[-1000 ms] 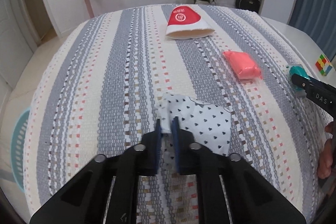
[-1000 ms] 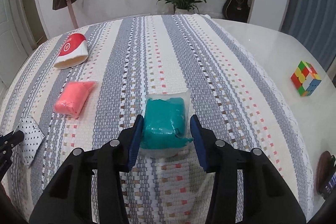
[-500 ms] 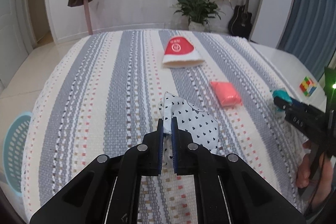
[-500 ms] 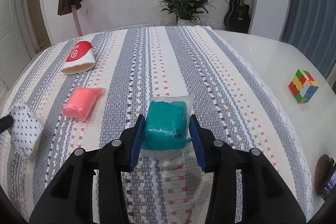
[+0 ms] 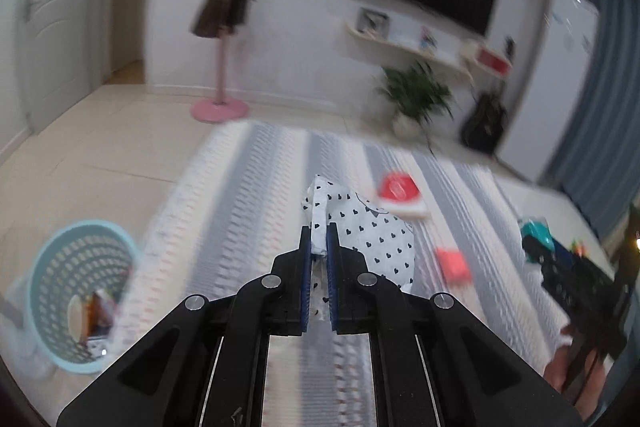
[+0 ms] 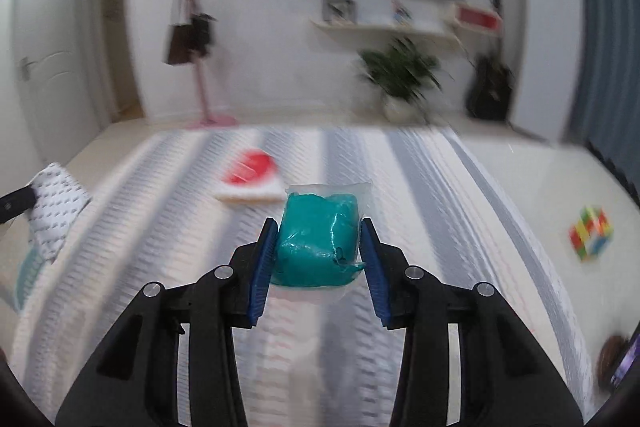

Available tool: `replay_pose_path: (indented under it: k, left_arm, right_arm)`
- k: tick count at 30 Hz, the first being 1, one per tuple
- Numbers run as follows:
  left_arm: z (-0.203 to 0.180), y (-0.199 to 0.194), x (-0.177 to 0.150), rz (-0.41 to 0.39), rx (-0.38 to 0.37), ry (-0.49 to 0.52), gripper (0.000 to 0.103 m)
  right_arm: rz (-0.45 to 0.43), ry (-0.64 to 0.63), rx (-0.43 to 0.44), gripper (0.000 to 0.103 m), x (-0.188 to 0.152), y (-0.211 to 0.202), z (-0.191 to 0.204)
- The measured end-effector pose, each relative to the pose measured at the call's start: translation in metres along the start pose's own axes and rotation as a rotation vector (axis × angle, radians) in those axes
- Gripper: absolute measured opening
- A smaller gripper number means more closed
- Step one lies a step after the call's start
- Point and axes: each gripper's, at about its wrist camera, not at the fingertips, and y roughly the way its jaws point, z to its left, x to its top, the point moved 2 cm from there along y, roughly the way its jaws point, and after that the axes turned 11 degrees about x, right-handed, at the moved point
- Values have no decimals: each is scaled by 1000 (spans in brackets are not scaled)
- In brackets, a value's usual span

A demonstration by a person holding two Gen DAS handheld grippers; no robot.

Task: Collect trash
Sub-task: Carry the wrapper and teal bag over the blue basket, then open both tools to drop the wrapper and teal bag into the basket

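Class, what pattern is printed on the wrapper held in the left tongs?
Small black hearts on white, on the wrapper; clearest in the left wrist view.

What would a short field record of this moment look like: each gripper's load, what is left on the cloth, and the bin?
left gripper: shut on heart-print wrapper
right gripper: jaws just closed further, shut on teal bag
on cloth: red cup lying on its side, pink bag
bin: light blue, on the floor left of the table, some items inside
off cloth: puzzle cube
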Motion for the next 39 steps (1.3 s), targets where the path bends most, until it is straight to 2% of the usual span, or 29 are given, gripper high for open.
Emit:
replay_pose_path:
  k: [6,13,17,23,30,33,39]
  left_arm:
    - [78,-39,34,-92,131,-86,5]
    - [182,-54,35,-88,255,-247,5]
    - [224,-48,24,-63,298,-297,5]
    - [277,-22,-10,29,329,-327,5]
    - [323,17,-53,154,321,-385,5]
    - [333,27,-66,184,318,-396,5]
    - [338,37,-79,211,322,-393,6]
  right_arm:
    - [-62,-119,136,38,39,-3,93]
    - [-39,-176,298,38,48,15,183]
    - [16,-208,394,38,37,34,230]
    - [161,-247,541,38,0,72,308]
    - [356,-244,616,38,-44,125,365]
    - [410,-246,626,38,-57,138,382]
    - [461,-242,616,41,-70,155,397]
